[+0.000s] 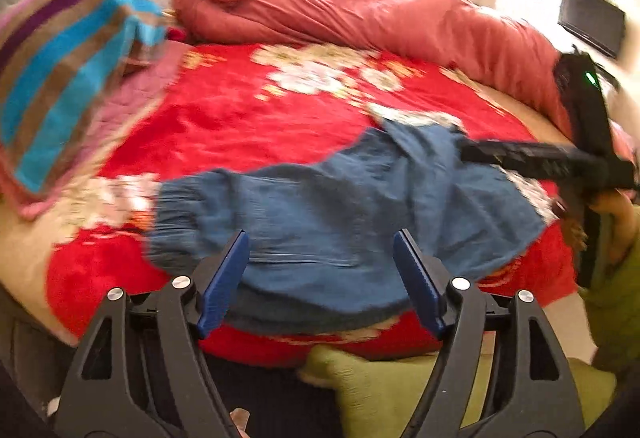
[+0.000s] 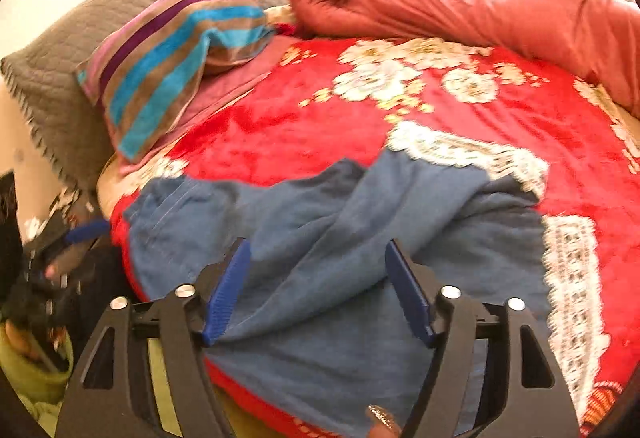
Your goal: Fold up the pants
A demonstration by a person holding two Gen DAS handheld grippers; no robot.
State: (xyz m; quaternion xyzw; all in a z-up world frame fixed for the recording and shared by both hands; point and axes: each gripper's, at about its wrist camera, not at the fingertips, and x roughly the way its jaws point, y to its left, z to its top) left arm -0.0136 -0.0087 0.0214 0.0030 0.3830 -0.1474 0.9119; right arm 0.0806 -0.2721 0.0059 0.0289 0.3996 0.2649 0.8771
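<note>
Now both wide open, left gripper (image 1: 320,278) and right gripper (image 2: 318,288), nothing between the jaws. Blue pants (image 1: 320,205) lying rumpled in the lower middle, on the red blanket (image 1: 240,117). Risk: pinching blanket together with cloth, or folding over the ridge, giving a crooked fold. Striped pillow (image 1: 68,77) upper left, quilt (image 1: 360,13) along top, both well apart.

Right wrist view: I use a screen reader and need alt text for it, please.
Blue pants lie rumpled on a red flowered blanket on a bed, just beyond the open right tool, which holds nothing. A striped pillow and a bunched red quilt sit at the far side, and the left tool shows at the left edge.
</note>
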